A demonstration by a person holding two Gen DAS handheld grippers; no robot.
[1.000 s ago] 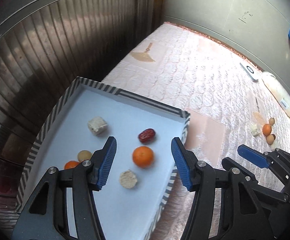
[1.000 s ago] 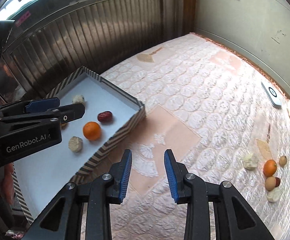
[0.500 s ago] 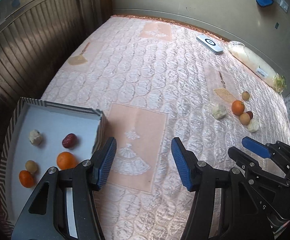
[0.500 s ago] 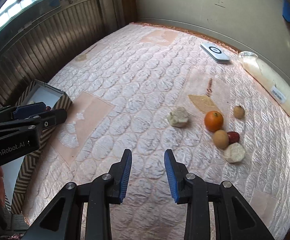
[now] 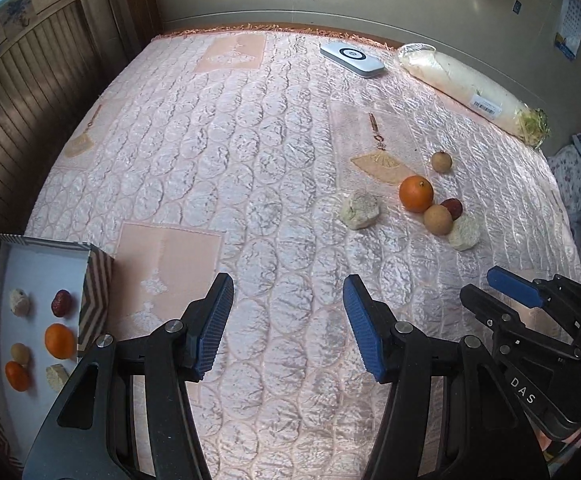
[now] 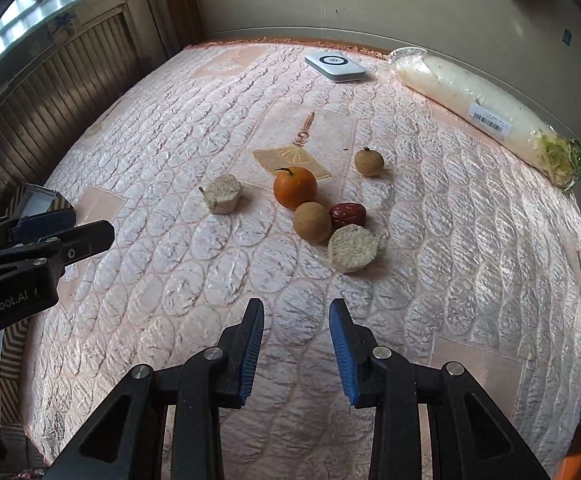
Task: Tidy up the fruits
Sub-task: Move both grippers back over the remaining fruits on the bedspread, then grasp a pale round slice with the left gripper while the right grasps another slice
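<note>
Fruit cluster on quilt just ahead of empty, parted right gripper; left gripper wide, empty

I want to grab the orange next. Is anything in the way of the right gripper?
Nothing blocks the right gripper, which is open, but the orange sits behind a round brown fruit that touches it, with a red date alongside.

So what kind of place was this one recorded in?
Most likely a room in a home, not a lab. The fruit lies on a quilted pink cover spread over a large surface, perhaps a bed, set against a marked wall, with wood panelling and a window alongside.
</note>
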